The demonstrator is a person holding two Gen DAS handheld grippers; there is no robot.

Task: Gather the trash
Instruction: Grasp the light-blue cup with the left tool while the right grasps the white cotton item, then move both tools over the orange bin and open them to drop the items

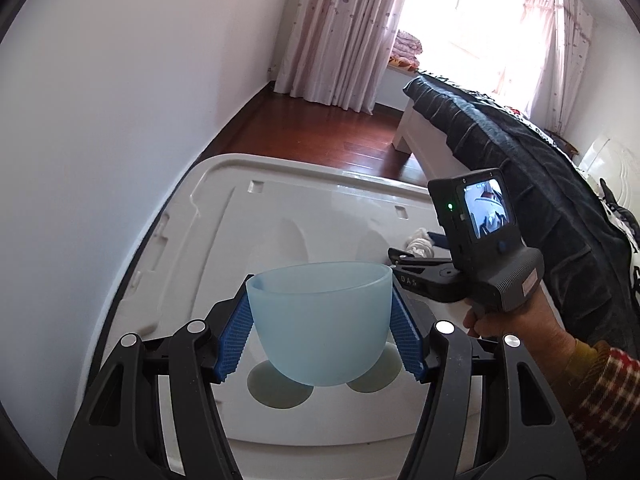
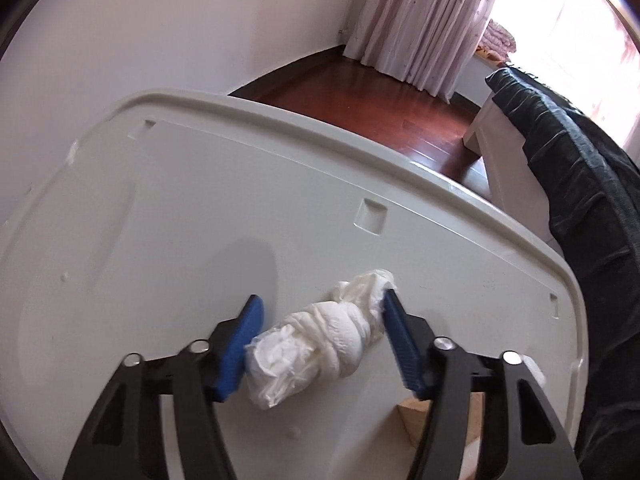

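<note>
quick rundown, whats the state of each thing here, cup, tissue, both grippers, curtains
blue cup: upright, empty, held off the white lid
left gripper: shut on the cup's sides
tissue wad: twisted, crumpled, lying on the lid
right gripper: open, fingers either side of the wad
curtains: drawn aside, window uncovered

Daylight from blown-out window [image 1: 492, 36] top right, soft shadows on lid [image 2: 180, 208], heavy fisheye warp w/ dark corners
</note>
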